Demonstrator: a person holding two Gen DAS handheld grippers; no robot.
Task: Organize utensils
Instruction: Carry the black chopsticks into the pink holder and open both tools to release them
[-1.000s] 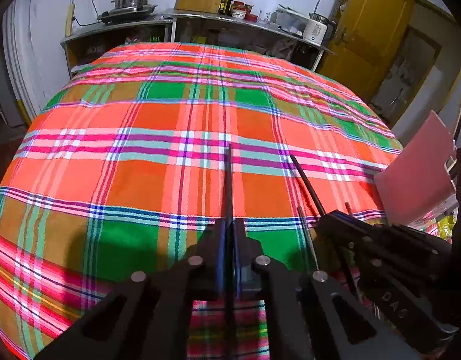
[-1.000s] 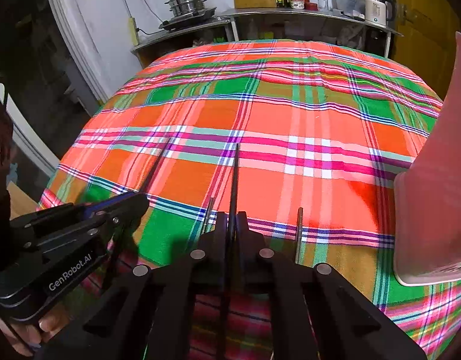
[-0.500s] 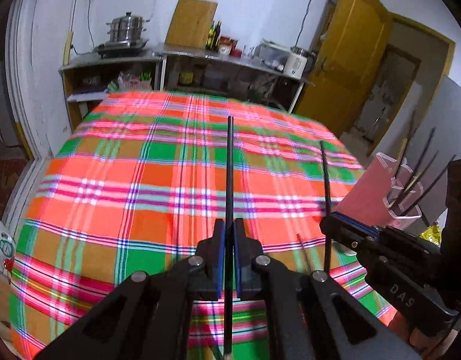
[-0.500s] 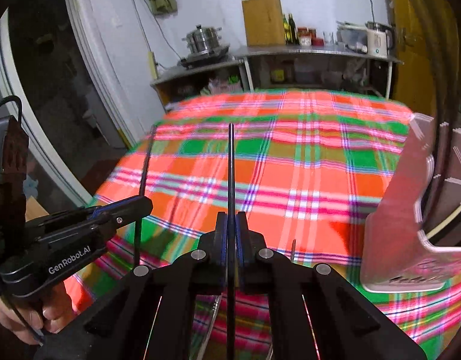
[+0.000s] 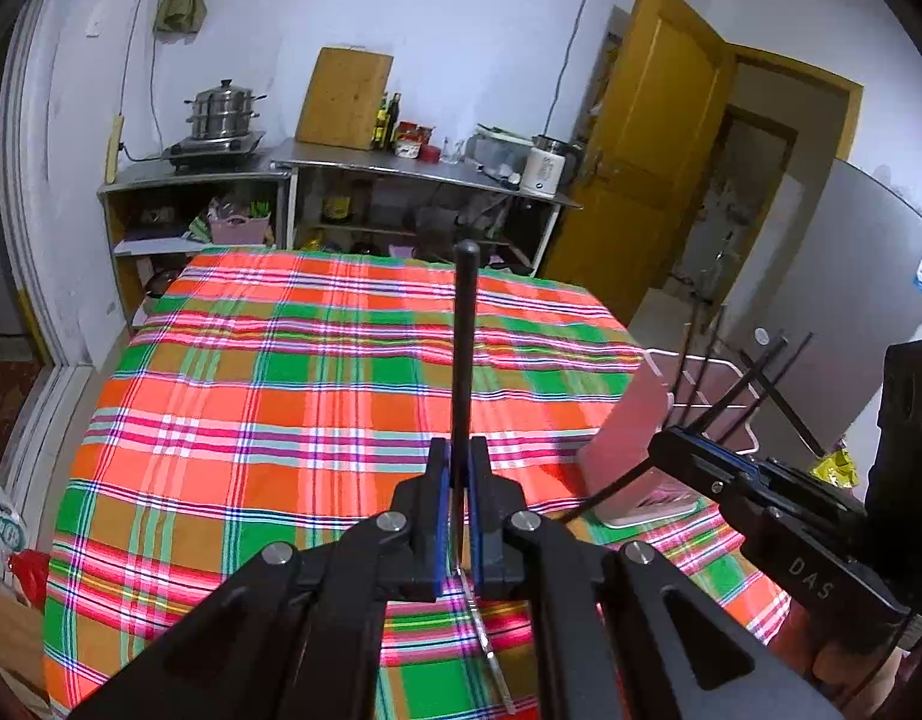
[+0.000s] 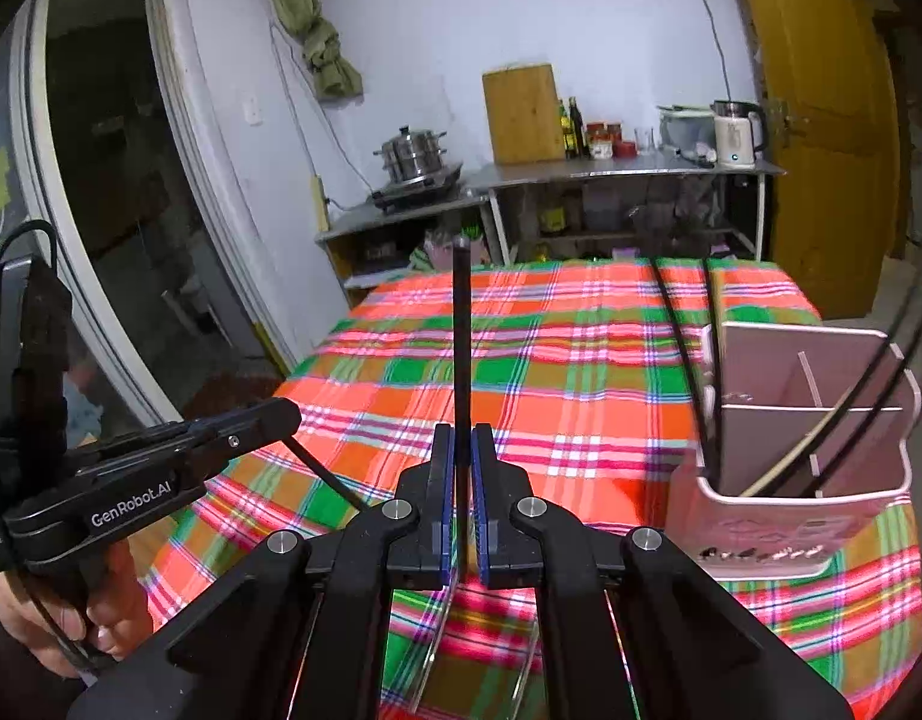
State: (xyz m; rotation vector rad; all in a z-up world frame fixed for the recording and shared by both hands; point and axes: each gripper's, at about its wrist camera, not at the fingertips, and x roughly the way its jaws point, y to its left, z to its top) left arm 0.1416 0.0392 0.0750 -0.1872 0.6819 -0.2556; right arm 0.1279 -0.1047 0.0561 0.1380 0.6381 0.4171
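Chopsticks point(image 5: 464, 354) point(image 6: 461, 354) stand clamped upright in both left gripper point(image 5: 455, 516) and right gripper point(image 6: 460, 504) (pink holder point(image 6: 803, 480) beside).

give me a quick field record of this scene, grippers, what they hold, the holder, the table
left gripper: jaws shut on a black chopstick
right gripper: jaws shut on a second black chopstick
pink utensil holder: upright on the table, divided into compartments, several chopsticks already inside
tablecloth: plaid, orange, green and pink
background: metal counter with steamer pot and kettle

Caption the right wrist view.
Right gripper clamps a black chopstick above the plaid tablecloth, beside the pink holder.
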